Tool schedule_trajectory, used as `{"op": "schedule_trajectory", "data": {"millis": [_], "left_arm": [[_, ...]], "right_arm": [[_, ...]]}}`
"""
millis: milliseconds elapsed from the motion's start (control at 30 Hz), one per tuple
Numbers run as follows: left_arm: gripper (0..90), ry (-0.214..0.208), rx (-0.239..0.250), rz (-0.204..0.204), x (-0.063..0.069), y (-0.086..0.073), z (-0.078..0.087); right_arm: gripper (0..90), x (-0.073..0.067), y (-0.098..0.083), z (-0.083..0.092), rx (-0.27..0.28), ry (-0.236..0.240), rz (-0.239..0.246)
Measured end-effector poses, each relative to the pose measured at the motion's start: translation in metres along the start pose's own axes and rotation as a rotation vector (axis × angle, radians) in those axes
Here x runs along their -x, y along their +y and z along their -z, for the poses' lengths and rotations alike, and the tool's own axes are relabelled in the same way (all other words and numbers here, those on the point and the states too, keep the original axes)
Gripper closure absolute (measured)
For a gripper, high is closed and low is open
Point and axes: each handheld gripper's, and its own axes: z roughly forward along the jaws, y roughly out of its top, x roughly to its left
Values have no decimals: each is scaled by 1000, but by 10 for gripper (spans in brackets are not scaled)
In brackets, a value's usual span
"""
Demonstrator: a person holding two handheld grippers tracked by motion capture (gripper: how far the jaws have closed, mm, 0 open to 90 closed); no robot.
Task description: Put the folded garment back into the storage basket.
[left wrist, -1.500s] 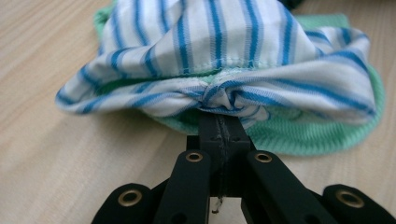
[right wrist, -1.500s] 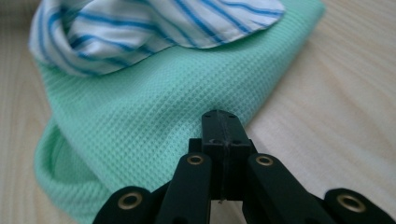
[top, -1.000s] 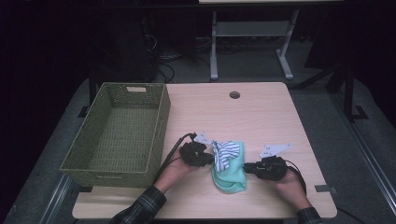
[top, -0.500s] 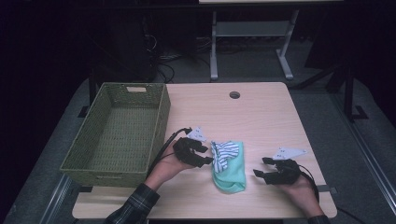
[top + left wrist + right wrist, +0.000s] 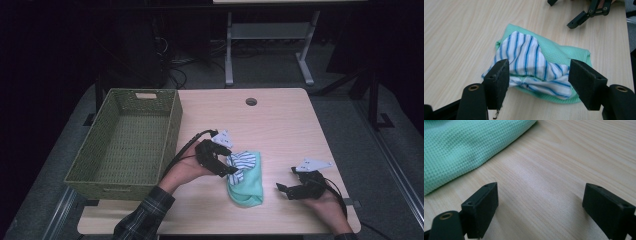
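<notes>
Here, both grippers stand open around a folded bundle of cloth on the table [image 5: 280,125].

The left gripper [image 5: 539,87] hangs just above the striped cloth [image 5: 529,57], its jaws having just been opening, nothing pressed between them; the striped cloth lies on the green cloth [image 5: 247,185], near the table's front edge, beside the green basket [image 5: 125,140]; the right gripper [image 5: 540,210] is apart from the bundle, jaws also just opened wide, only bare wood between them.
</notes>
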Motion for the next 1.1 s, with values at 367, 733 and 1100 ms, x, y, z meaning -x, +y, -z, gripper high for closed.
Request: {"op": "schedule_trajectory", "data": {"millis": [367,733,1100], "left_arm": [[198,-59,-93,-31,-5,-1,-35],[194,-69,-171,-46,0,-18,-61],[179,-25,-214,-97,8,-22,-70]], "right_arm": [[112,1,0,0,1,14,-8],[111,0,0,0,-1,8,-3],[109,-1,0,-1,-5,-3,11]]}}
